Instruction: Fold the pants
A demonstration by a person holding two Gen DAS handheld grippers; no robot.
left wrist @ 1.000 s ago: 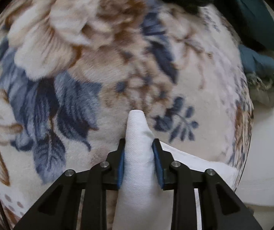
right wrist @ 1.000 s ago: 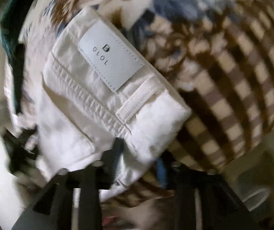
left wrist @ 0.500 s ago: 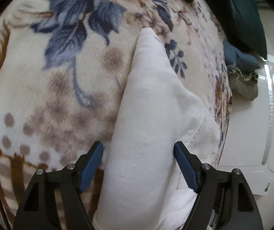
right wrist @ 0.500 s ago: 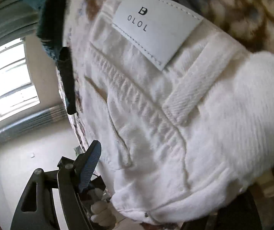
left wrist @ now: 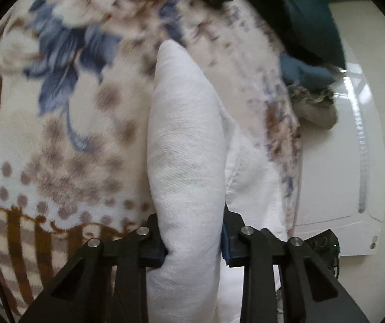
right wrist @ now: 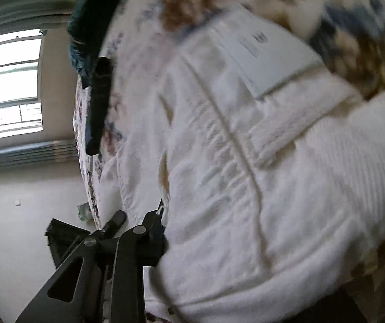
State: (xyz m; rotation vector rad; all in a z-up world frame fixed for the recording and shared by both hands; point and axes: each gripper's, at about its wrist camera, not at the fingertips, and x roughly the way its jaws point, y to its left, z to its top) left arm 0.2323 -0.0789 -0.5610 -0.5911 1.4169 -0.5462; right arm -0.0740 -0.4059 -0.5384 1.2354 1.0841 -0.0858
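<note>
The white pants (left wrist: 187,145) lie on a floral blanket (left wrist: 66,123). In the left wrist view a folded ridge of the white cloth runs away from me, and my left gripper (left wrist: 192,239) is shut on its near end. In the right wrist view the waistband end of the pants (right wrist: 259,177) fills the frame, with a pale label (right wrist: 267,56) and a belt loop. My right gripper's left finger (right wrist: 152,234) presses against the cloth. Its right finger is hidden behind the pants.
Dark teal bedding (left wrist: 300,13) and a grey-blue bundle (left wrist: 310,91) lie at the blanket's far right edge. White furniture (left wrist: 340,175) stands to the right. A window (right wrist: 9,80) and pale floor (right wrist: 17,242) show at the left in the right wrist view.
My left gripper was open around the cloth ridge half a second ago and has closed on it again. The right gripper has narrowed against the waistband, and its view has shifted with blur.
</note>
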